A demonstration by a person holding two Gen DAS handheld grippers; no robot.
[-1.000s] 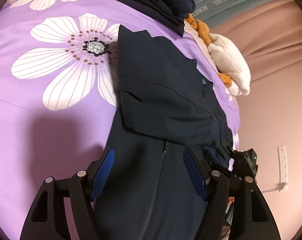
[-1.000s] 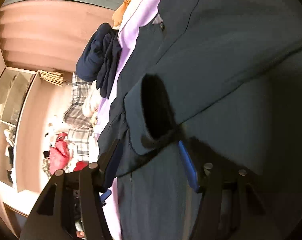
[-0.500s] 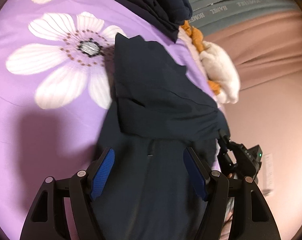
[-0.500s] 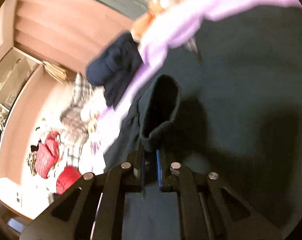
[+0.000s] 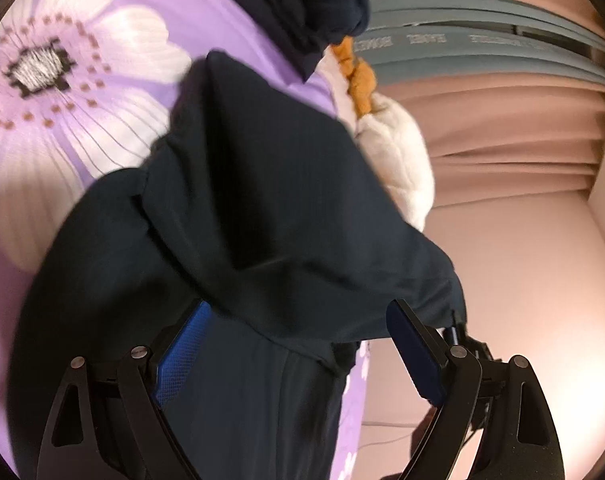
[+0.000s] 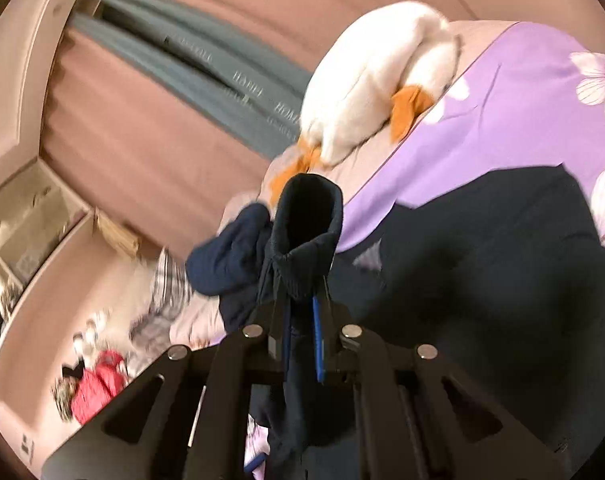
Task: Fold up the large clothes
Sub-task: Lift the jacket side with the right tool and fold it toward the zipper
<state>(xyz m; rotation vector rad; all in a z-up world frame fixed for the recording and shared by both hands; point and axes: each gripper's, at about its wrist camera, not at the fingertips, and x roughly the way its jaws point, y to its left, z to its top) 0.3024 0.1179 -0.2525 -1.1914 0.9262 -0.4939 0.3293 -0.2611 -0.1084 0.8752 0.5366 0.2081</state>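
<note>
A dark navy jacket (image 5: 238, 240) lies on a purple flowered bedspread (image 5: 114, 80), its sleeve lifted across the body. My left gripper (image 5: 298, 344) is open, its blue pads either side of the jacket's lower part, holding nothing. My right gripper (image 6: 302, 312) is shut on the jacket's sleeve cuff (image 6: 308, 216), which stands up open-mouthed above the fingers. The rest of the jacket (image 6: 502, 264) spreads to the right in the right wrist view.
A folded dark garment (image 5: 314, 4) lies at the far end of the bed, also seen in the right wrist view (image 6: 226, 256). A white and orange plush toy (image 6: 378, 76) rests near the bed edge. Pink curtains (image 5: 502, 140) hang behind. Clothes and red items (image 6: 98, 380) lie on the floor.
My right gripper closed on the sleeve cuff and lifted it up off the jacket. The left gripper stayed open and moved closer over the jacket; the sleeve now rises across the body.
</note>
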